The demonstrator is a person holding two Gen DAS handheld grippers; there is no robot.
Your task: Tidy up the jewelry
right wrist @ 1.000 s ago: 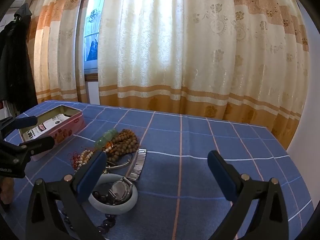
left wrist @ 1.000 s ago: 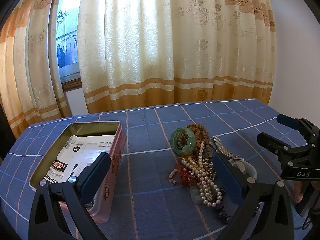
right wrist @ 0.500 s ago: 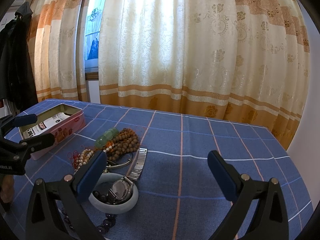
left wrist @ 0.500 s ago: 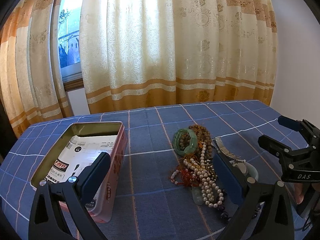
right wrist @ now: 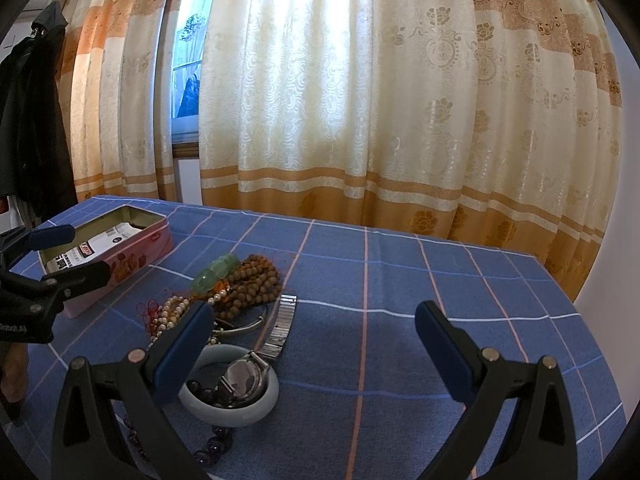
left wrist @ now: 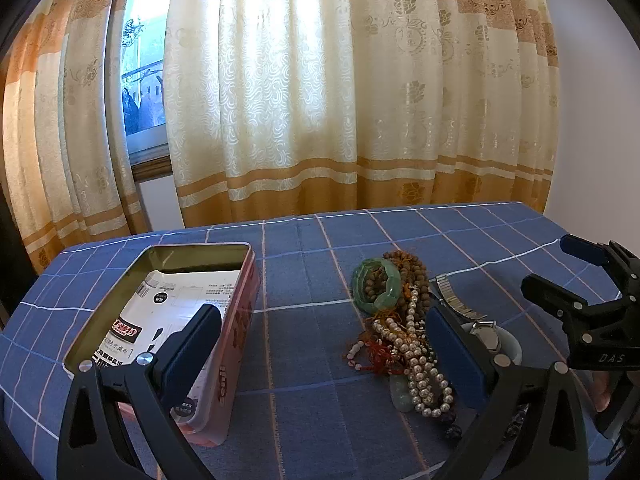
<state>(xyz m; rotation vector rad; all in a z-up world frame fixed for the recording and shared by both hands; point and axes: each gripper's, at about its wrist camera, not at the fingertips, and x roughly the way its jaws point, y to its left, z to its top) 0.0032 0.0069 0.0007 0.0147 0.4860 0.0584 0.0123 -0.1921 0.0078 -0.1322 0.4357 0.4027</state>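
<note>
A pile of jewelry lies on the blue checked tablecloth: a green bead bracelet (left wrist: 377, 285), brown wooden beads (left wrist: 412, 268), a pearl necklace (left wrist: 420, 364), red cord, a pale bangle (right wrist: 228, 394) and a metal-band watch (right wrist: 245, 374). An open pink tin (left wrist: 240, 320) with a printed paper inside stands to the left. My left gripper (left wrist: 320, 344) is open and empty, above the cloth between tin and pile. My right gripper (right wrist: 314, 342) is open and empty, just right of the pile; it also shows in the left wrist view (left wrist: 560, 268).
The tablecloth (right wrist: 400, 280) reaches back to cream and orange curtains (left wrist: 320, 100) with a window behind. A white wall is at the right. Dark clothing (right wrist: 28, 120) hangs at the far left. The left gripper shows at the left edge of the right wrist view (right wrist: 60, 252).
Both grippers have barely shifted; the left view has drifted slightly, so the tin and pile sit a little farther right. Both stay open and empty.
</note>
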